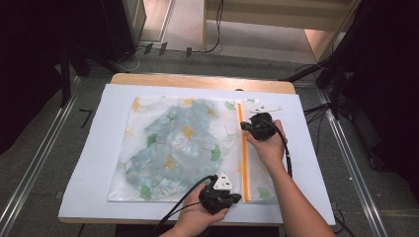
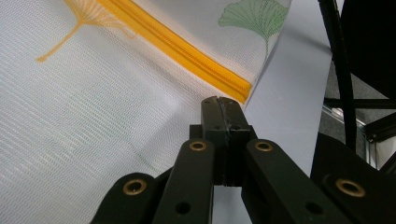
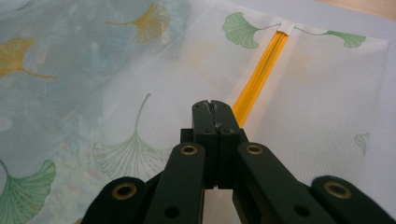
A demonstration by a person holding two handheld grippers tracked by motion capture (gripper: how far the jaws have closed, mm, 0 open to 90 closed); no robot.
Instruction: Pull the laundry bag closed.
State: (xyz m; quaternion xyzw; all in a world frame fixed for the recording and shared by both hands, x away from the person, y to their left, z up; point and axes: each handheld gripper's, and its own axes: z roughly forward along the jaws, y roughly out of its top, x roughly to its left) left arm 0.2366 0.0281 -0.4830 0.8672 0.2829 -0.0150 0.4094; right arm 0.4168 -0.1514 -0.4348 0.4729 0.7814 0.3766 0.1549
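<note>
A white mesh bag point(image 1: 148, 187) printed with ginkgo leaves lies flat on the white mat, with a blue-green floral garment point(image 1: 180, 143) inside. An orange zipper point(image 1: 244, 158) runs down its right side. My left gripper point(image 1: 237, 197) is shut at the zipper's near end point(image 2: 236, 86), pinching the bag's mesh at its edge point(image 2: 222, 103). My right gripper point(image 1: 243, 126) is shut on the zipper line near its far end. Its tips point(image 3: 212, 106) cover the slider, and the zipper point(image 3: 266, 65) beyond them shows two orange strips slightly parted.
The white mat point(image 1: 94, 163) covers a wooden table point(image 1: 197, 80), leaving bare margins around the bag. Dark stands and cables point(image 1: 341, 74) flank the table on the floor. A black frame point(image 2: 341, 70) stands just past the mat's edge.
</note>
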